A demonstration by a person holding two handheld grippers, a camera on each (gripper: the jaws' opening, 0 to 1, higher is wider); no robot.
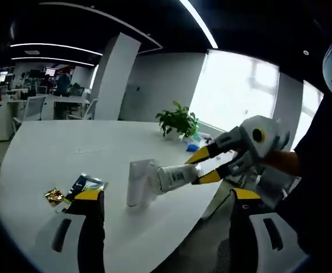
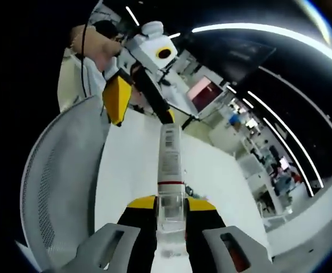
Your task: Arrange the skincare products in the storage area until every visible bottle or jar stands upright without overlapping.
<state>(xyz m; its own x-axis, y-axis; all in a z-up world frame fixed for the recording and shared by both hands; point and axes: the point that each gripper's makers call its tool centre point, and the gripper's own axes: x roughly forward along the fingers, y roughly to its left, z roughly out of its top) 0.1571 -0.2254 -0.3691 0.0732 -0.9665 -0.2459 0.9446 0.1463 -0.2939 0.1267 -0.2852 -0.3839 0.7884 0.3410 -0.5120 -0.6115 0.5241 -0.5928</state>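
A white tube (image 1: pixel 176 176) with a clear cap (image 2: pixel 170 209) is held level above the white table (image 1: pixel 57 153). My right gripper (image 1: pixel 196 167) is shut on its cap end, and the tube's body (image 2: pixel 169 152) stretches away from the right gripper (image 2: pixel 170 200). The tube's far end reaches a white bottle (image 1: pixel 138 182) standing upright on the table; whether they touch I cannot tell. My left gripper (image 1: pixel 167 194) is wide open, one jaw on each side of the bottle and tube, nearer the camera. The left gripper (image 2: pixel 143 108) also hangs open beyond the tube.
Two small sachets, a gold one (image 1: pixel 54 196) and a dark one (image 1: pixel 87 183), lie left of the bottle. A potted plant (image 1: pixel 179 120) and a blue item (image 1: pixel 192 147) sit near the far table edge. A white mesh chair (image 2: pixel 57 187) stands beside the table.
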